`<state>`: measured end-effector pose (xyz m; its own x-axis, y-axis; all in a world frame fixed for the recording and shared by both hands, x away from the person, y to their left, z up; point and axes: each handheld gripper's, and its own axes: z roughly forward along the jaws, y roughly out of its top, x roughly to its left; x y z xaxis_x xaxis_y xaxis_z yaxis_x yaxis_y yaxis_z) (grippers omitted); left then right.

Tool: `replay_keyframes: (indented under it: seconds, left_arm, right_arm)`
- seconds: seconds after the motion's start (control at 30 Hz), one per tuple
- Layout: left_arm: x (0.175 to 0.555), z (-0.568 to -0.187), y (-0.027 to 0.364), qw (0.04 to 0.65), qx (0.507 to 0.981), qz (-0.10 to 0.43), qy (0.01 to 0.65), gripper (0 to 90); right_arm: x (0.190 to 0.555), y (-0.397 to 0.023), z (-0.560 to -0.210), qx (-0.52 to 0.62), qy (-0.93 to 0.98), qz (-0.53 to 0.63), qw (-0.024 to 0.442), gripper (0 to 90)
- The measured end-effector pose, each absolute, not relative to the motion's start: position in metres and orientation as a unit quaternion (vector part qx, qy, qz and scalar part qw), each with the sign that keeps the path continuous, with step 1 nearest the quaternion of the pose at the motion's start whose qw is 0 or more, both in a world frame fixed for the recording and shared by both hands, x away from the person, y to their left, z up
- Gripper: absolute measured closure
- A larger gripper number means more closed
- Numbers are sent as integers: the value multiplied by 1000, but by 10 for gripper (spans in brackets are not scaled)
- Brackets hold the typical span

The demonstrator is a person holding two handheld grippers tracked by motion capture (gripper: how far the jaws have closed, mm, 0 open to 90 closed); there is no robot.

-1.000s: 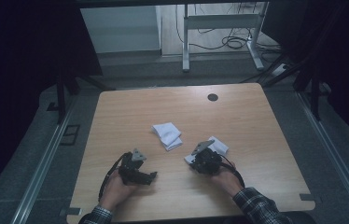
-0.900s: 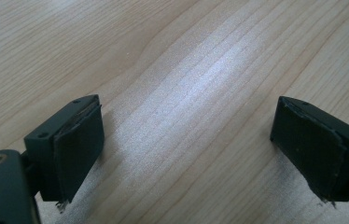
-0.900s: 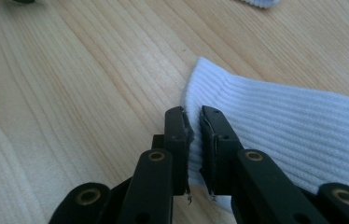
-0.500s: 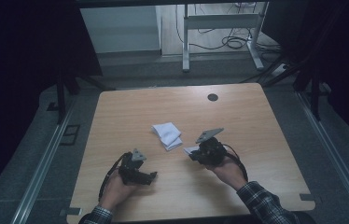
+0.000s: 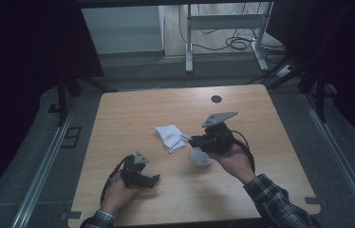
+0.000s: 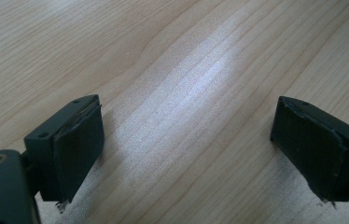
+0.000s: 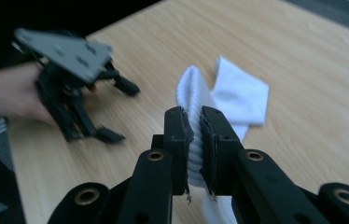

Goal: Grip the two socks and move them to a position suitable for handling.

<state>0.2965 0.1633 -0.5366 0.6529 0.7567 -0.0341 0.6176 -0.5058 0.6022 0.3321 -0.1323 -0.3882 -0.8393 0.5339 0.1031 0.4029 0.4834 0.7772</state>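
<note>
Two white socks are here: one sock (image 7: 196, 135) is pinched between the closed jaws of the right hand-held gripper (image 7: 194, 140) above the table (image 5: 261, 123), the folded sock (image 5: 170, 137) lies near the table's middle. The left hand-held gripper (image 6: 186, 149) rests near the front edge, jaws wide apart and empty.

On the tabletop (image 5: 261, 142), the right gripper (image 5: 195, 140) is raised near the middle with a white sock (image 5: 200, 157) hanging beneath it (another folded sock (image 5: 170, 137) lies beside); the left gripper (image 5: 154, 179) rests near the front edge.
</note>
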Motion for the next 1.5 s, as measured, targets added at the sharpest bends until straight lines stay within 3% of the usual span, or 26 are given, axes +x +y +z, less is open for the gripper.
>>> replay_keyframes:
  seconds: [0.3,0.4,0.83,1.2,1.5]
  left_arm:
    - [297,-536,164,294,861,118,398,97]
    - [296,-536,163,294,861,118,398,97]
    - [296,-537,163,296,859,118,400,97]
    - [296,-537,163,296,859,119,401,97]
    - [297,-535,161,288,859,116,406,101]
  right_arm:
    - [321,-136,-333,265,829,487,75,802]
    - [326,-149,-334,284,822,487,76,799]
    - [363,-240,-445,437,797,413,51,788]
    - [360,-273,-473,460,801,373,88,752]
    - [358,-304,-489,480,799,348,106,517]
